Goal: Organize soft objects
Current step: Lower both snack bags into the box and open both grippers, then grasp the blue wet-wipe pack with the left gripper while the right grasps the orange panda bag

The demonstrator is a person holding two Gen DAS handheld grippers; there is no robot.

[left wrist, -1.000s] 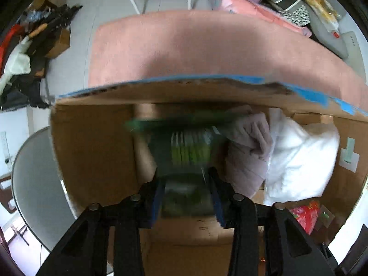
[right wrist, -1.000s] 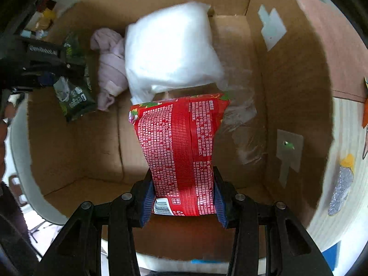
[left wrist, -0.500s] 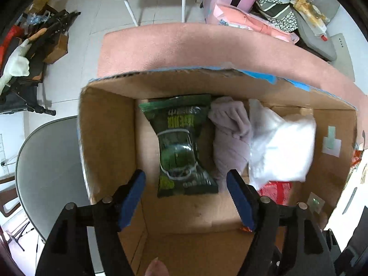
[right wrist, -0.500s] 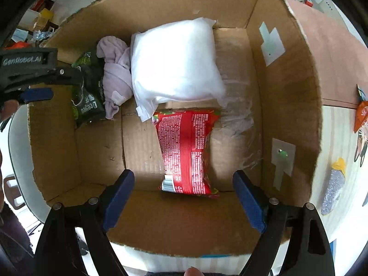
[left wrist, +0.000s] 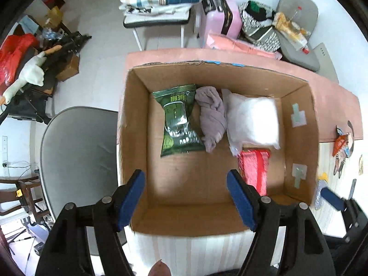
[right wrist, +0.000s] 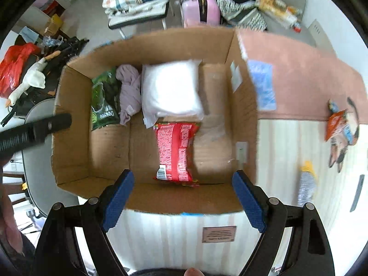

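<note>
Both packets now lie released in the cardboard box (left wrist: 135,124): red packet (right wrist: 174,151) lengthwise toward the white pillow (right wrist: 171,92), green packet (left wrist: 179,119) beside the lilac cloth (left wrist: 211,117) (left gripper (left wrist: 186,200) and right gripper (right wrist: 184,197) gaping, empty).

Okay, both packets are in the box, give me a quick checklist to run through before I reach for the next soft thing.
1. Left gripper open and empty: ok.
2. Right gripper open and empty: ok.
3. Green packet lying flat on the floor of the box: ok.
4. Red packet lying in the box, clear of both grippers: ok.
5. Bare floor left in the box for more items: ok.
6. Next soft thing within reach: cannot tell.
</note>
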